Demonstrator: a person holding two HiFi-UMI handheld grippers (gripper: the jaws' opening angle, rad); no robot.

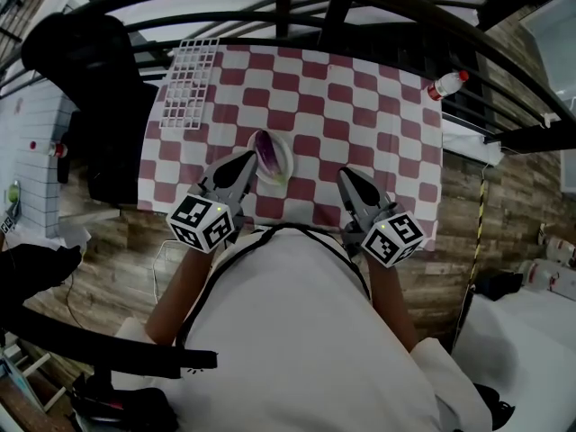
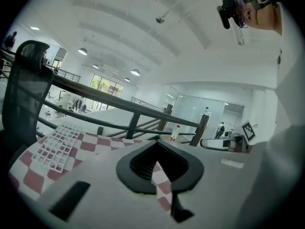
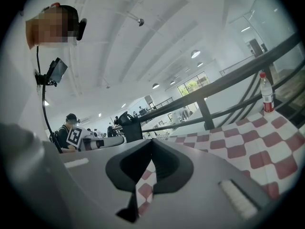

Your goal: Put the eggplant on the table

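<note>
A purple eggplant lies on a small white plate near the front middle of the red-and-white checkered table. My left gripper hovers just left of the plate, its jaws shut with nothing between them; its own view shows the tips meeting above the cloth. My right gripper hangs to the right of the plate, also shut and empty, with its tips touching. Neither gripper view shows the eggplant.
A white grid rack lies at the table's far left corner. A red-capped bottle stands at the far right corner. A black chair is left of the table, and a dark railing runs behind it.
</note>
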